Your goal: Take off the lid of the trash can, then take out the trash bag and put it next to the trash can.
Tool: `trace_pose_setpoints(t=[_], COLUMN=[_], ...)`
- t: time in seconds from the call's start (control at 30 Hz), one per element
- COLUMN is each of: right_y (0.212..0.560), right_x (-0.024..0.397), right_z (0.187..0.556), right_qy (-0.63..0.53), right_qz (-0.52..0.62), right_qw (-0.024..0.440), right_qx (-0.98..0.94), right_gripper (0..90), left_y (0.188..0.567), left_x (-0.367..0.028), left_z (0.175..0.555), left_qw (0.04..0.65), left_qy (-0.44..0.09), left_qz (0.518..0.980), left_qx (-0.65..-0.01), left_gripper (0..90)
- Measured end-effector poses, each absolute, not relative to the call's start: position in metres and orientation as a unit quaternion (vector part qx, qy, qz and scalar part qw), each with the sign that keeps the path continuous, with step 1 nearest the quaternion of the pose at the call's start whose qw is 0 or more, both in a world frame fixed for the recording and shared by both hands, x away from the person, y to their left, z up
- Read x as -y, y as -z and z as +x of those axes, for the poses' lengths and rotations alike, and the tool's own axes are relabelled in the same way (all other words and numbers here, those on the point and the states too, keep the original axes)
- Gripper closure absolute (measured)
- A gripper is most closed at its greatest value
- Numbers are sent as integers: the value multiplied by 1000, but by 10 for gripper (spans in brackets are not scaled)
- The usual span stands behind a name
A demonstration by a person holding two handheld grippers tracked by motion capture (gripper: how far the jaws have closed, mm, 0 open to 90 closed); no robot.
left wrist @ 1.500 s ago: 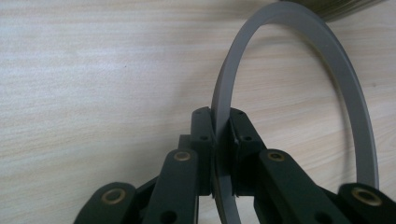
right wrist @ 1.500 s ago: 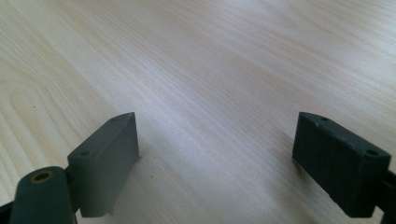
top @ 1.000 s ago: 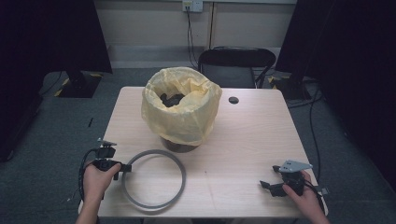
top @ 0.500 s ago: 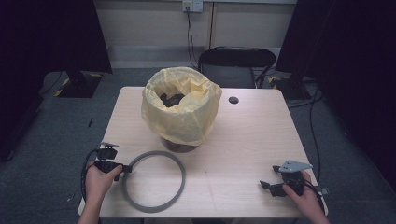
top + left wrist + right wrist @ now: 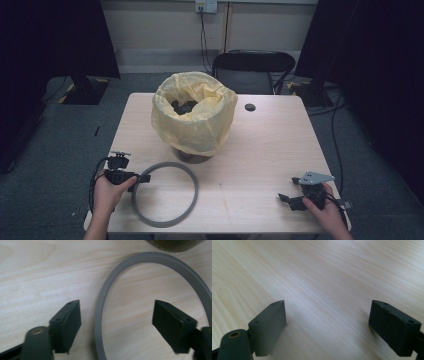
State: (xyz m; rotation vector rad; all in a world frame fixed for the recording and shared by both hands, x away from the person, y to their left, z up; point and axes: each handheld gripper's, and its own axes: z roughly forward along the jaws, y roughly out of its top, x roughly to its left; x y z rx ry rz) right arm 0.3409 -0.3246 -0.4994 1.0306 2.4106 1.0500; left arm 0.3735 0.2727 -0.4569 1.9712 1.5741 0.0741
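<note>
Grey ring flat on the tabletop, near the front left corner, just in front of the bin lined with a yellow bag; ring and bin base close, contact not clear from the high view. Left gripper at the ring's left edge, held in the left hand. Fingers spread wide, having just been opening, with the ring's left arc between them in the left gripper view, nearer the left one yet touching neither pad. Ring released, lying free on the wood. Right gripper low over the front right of the tabletop, well apart from the ring, in the right hand. Fingers apart there too, bare wood between them. Dark lumps inside the bag, too dim to identify.
</note>
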Motion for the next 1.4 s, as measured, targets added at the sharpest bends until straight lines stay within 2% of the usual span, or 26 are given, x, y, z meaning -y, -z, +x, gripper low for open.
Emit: trace_pose_setpoints(t=[0.23,0.97,1.17,1.4], right_y=[499,499,494,485], right_x=[325,324,319,306], right_z=[341,341,341,353], right_qy=[-367,-365,-343,-331], right_qz=[360,363,355,336], right_qw=[158,160,175,162], right_qx=[-843,-842,-852,-867], right_gripper=[135,134,147,149], left_y=[454,445,439,438], left_x=[-266,-260,-257,-255], left_z=[375,378,378,381], left_qw=[300,312,322,322], left_qy=[-38,-45,-50,-46], left_qz=[759,776,781,789], left_qx=[-577,-546,-532,-521], left_gripper=[166,167,173,173])
